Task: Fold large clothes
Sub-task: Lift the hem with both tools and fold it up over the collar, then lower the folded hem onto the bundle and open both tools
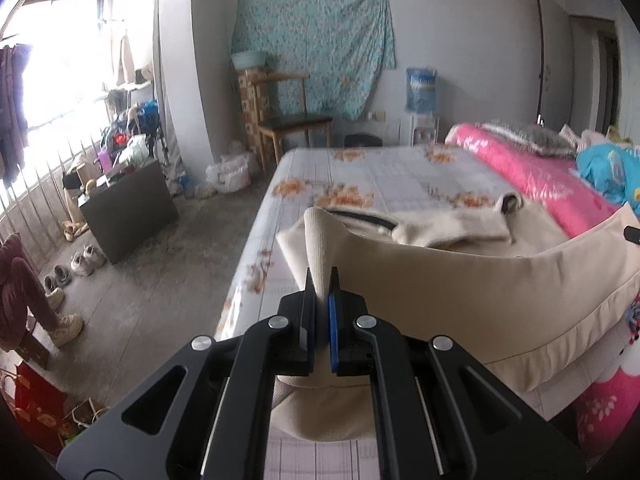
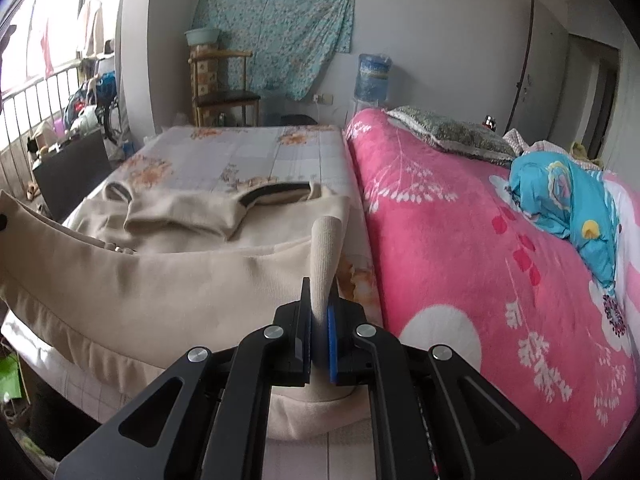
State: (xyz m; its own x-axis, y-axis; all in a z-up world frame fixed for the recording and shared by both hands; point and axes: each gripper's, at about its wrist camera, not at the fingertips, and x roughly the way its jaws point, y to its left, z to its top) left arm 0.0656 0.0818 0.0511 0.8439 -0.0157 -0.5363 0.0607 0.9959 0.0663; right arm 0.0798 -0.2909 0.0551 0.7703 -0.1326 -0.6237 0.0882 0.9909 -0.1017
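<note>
The left gripper [image 1: 321,280] is clenched on one bottom corner of the beige sweater [image 1: 460,280], and the right gripper [image 2: 320,284] is clenched on the other corner. The hem hangs lifted between them, while the collar part lies on the bed sheet [image 1: 400,176]. I think the thin pinch of knit may slip out. If one hand goes ahead of the other, the fold will probably land crooked, or drag the sleeves out of place.

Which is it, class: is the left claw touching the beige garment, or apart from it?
Touching. The left wrist view shows the left claw pinching a fold of the beige garment between its closed jaws.
</note>
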